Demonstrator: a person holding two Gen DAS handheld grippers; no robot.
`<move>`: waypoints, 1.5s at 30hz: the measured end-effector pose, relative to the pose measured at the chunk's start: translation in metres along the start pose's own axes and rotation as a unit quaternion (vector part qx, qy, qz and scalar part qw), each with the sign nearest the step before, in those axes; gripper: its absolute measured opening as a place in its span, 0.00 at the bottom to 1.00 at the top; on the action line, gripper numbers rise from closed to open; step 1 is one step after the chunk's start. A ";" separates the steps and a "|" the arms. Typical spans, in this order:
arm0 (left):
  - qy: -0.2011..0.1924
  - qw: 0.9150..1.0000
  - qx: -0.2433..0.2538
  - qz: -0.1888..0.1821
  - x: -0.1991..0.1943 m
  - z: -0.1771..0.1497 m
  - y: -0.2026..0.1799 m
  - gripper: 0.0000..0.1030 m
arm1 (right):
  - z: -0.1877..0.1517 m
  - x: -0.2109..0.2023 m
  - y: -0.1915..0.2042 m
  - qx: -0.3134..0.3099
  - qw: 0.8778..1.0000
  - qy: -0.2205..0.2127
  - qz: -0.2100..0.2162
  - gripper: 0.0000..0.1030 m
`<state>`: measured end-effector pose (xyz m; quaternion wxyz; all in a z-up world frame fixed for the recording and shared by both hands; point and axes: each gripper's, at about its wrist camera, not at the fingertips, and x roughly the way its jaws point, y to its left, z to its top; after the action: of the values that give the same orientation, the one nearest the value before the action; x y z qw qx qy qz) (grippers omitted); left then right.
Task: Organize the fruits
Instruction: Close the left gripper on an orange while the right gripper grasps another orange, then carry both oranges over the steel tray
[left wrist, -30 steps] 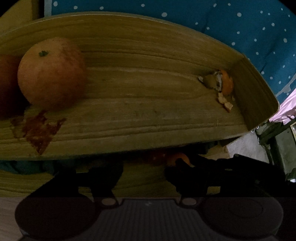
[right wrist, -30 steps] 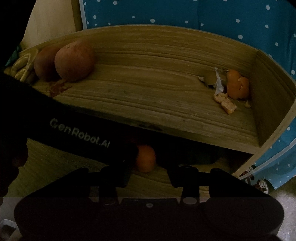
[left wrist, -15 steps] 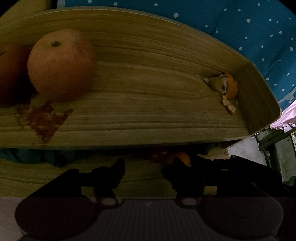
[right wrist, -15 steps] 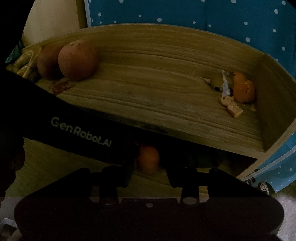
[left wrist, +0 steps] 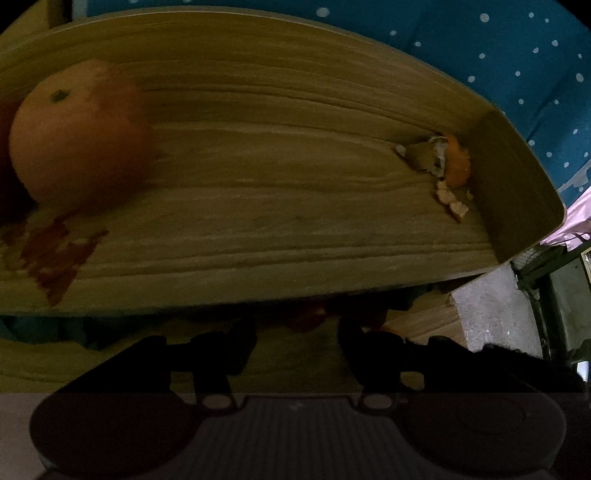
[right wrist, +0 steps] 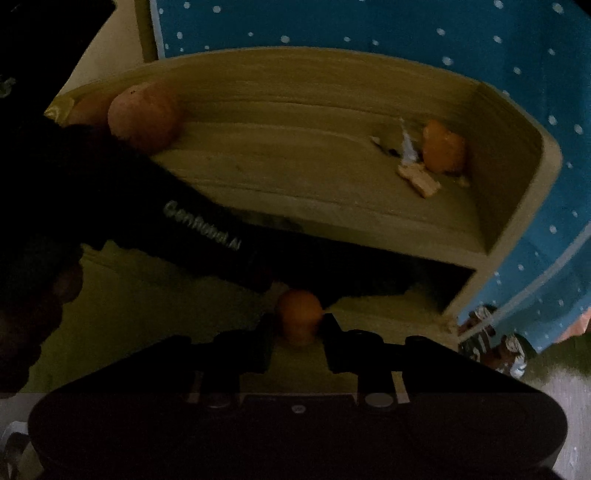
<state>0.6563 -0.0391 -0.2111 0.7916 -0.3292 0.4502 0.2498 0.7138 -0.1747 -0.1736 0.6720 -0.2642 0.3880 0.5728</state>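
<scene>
A small orange [right wrist: 299, 315] sits on the dim lower shelf board, and my right gripper [right wrist: 299, 330] is shut on it, one finger on each side. My left gripper [left wrist: 295, 328] stands open just under the upper shelf's front edge. Something dim and reddish [left wrist: 306, 317] lies at its fingertips. Its black body [right wrist: 199, 229] crosses the right wrist view, its tip close to the small orange. A large orange [left wrist: 74, 136] [right wrist: 144, 114] rests at the left of the upper wooden shelf [left wrist: 277, 206], with another fruit [right wrist: 85, 110] partly hidden behind it.
Orange peel and scraps [left wrist: 454, 166] [right wrist: 439, 151] lie in the upper shelf's right corner. A red stain or peel patch [left wrist: 55, 254] marks its front left. A blue dotted cloth [right wrist: 369, 26] hangs behind. The shelf's right wall [right wrist: 517, 177] closes that side.
My right gripper's fingers have closed in on the small orange, which now sits nearer the camera. The left gripper has stayed open and shifted only slightly.
</scene>
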 end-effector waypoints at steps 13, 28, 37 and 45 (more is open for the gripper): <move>-0.006 0.999 0.021 0.027 0.010 -0.002 -0.015 0.27 | 0.002 0.008 -0.002 0.025 1.000 0.001 0.003 0.28; 0.014 0.999 0.030 0.033 -0.005 -0.021 -0.002 0.26 | 0.005 0.003 0.005 0.021 1.000 -0.001 0.002 0.27; 0.006 0.999 0.038 0.012 -0.034 -0.039 0.002 0.26 | -0.004 -0.037 0.024 0.053 0.998 -0.025 -0.028 0.27; -0.009 0.996 0.076 -0.033 -0.085 -0.054 0.004 0.26 | -0.016 -0.090 0.055 0.078 0.992 -0.054 -0.085 0.27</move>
<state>0.5841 -0.0849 -0.1581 0.8262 -0.2802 0.4497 0.1913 0.6531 -0.2274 -0.1037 0.7569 -0.2113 0.3708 0.4950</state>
